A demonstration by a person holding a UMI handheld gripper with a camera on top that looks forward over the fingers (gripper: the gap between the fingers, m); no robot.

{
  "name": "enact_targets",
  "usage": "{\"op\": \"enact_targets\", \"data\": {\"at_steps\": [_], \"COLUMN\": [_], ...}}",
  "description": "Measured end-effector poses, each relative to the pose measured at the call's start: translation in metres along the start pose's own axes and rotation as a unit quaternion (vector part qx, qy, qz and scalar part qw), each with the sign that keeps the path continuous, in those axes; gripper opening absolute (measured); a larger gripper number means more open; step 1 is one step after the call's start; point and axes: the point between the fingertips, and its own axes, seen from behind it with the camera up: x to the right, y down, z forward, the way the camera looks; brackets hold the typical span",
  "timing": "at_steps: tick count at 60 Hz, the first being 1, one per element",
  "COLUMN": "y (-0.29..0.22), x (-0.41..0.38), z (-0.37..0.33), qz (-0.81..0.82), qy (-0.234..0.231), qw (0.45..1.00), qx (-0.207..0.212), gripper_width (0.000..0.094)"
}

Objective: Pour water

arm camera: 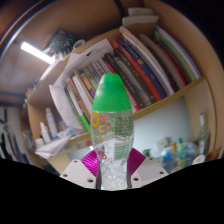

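The room before me was a lived-in study or home office. A wooden bookshelf [120,70] filled the wall, its upper shelf packed with leaning books and magazines [140,65], its lower shelf with stacked papers [58,142] and small bottles [180,152]. A fluorescent ceiling light [38,52] shone above, beside a pale wall [165,125].

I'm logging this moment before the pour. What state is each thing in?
Bottle: upright, green cap on, clear, held between the fingers.
Gripper: shut on the bottle, pink pads at its sides.
Bookshelf: full, books leaning.
Ceiling light: on.
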Motion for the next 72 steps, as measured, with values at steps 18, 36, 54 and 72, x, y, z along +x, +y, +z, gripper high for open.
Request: {"op": "enact_targets", "data": {"at_steps": [18, 36, 54, 72], "y": [0.166, 0.235, 0.240, 0.234], "x": [0.230, 0.281, 0.283, 0.235], "z": [-0.035, -0.059, -0.061, -0.157], "qz": [-0.179, -0.192, -0.185, -0.126], "qy": [0.164, 0.199, 0.206, 0.224], "qw": [0.962, 0.954, 0.949, 0.939], "qx": [-0.121, -0.116, -0.149, -0.228], "gripper_width": [0.0344, 0.0404, 0.0520, 0.0842]}}
